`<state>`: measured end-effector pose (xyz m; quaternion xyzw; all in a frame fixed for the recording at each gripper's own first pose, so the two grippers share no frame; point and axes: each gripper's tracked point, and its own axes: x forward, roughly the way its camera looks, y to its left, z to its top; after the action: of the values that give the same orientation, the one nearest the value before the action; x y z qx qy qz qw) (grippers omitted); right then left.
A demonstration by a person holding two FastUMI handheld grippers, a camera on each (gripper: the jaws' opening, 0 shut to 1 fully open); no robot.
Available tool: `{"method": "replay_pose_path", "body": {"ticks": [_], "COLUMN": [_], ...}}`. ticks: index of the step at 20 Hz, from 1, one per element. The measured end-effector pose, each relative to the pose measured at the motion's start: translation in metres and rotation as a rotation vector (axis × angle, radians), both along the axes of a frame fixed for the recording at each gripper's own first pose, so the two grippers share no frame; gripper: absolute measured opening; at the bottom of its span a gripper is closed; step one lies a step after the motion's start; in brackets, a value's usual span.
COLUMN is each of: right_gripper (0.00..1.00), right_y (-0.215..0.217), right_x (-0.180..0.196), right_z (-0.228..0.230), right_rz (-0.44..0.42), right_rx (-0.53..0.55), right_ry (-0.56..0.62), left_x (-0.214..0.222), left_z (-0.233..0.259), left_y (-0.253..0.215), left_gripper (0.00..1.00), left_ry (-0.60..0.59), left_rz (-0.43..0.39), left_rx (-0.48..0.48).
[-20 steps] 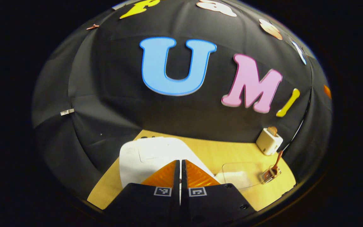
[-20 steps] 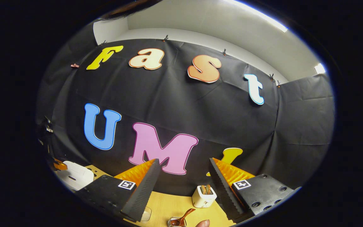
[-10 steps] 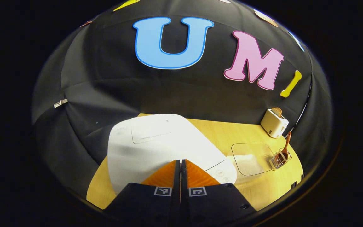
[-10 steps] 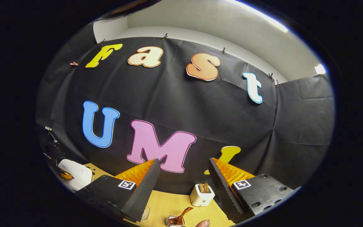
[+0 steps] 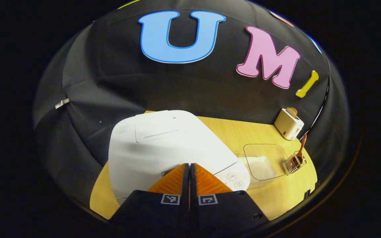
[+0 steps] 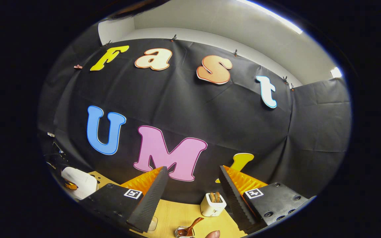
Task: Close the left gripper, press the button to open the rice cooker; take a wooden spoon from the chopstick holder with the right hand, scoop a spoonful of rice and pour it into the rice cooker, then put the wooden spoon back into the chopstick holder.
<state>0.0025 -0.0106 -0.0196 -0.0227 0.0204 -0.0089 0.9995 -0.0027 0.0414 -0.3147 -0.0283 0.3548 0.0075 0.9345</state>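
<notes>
The white rice cooker (image 5: 164, 148) sits lid down on the wooden table, at the left in the left gripper view. My left gripper (image 5: 189, 165) is shut, empty, its tips over the cooker's front edge by the control panel (image 5: 233, 177). To the right lies a clear container of rice (image 5: 261, 160), then a wire chopstick holder (image 5: 294, 162) with the wooden spoon (image 5: 301, 147) leaning in it. In the right gripper view my right gripper (image 6: 193, 172) is open and held high, with the spoon (image 6: 190, 228) far below and the cooker (image 6: 78, 181) at far left.
A cream toaster (image 5: 288, 124) stands at the back right near the black cloth wall; the same toaster (image 6: 213, 203) shows between my right fingers. The table's front edge (image 5: 276, 205) lies close below the rice container. A fingertip (image 6: 213, 234) shows at the bottom.
My left gripper has tilted down and moved in over the rice cooker, which now looms larger beneath its tips. The right gripper has hardly moved.
</notes>
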Motion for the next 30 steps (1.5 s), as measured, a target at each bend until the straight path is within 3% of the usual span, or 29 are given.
{"method": "replay_pose_path", "body": {"ticks": [2,7,14,20,25,27,28,30], "right_gripper": [0.96,0.96,0.96,0.96,0.96,0.96,0.96,0.96], "right_y": [-0.001,-0.004,-0.009,-0.014,-0.018,-0.018,-0.02,-0.027], "right_x": [0.0,-0.001,-0.004,-0.006,-0.008,-0.008,-0.008,-0.008], "right_z": [0.001,0.003,0.002,-0.001,-0.018,-0.035,-0.047,-0.079], "right_rz": [0.0,-0.004,-0.014,-0.019,-0.016,0.004,0.013,0.023], "right_rx": [0.001,0.01,0.003,0.011,0.049,0.105,0.131,0.184], "right_ry": [-0.001,-0.008,-0.007,-0.003,0.03,0.059,0.079,0.133], "left_x": [0.0,0.007,0.043,0.068,0.065,0.058,0.055,0.049], "left_z": [-0.001,0.012,0.099,0.158,0.193,0.207,0.211,0.218], "left_y": [-0.001,0.001,0.009,0.027,0.022,0.015,0.015,0.007], "left_gripper": [0.06,0.06,0.06,0.06,0.07,0.2,0.45,0.72], "left_ry": [0.021,0.03,-0.226,-0.448,-0.573,-0.618,-0.636,-0.655], "left_rz": [0.006,-0.028,0.006,0.014,0.021,0.017,0.018,0.003], "left_rx": [-0.033,-0.008,-0.005,0.121,0.145,0.143,0.147,0.14]}}
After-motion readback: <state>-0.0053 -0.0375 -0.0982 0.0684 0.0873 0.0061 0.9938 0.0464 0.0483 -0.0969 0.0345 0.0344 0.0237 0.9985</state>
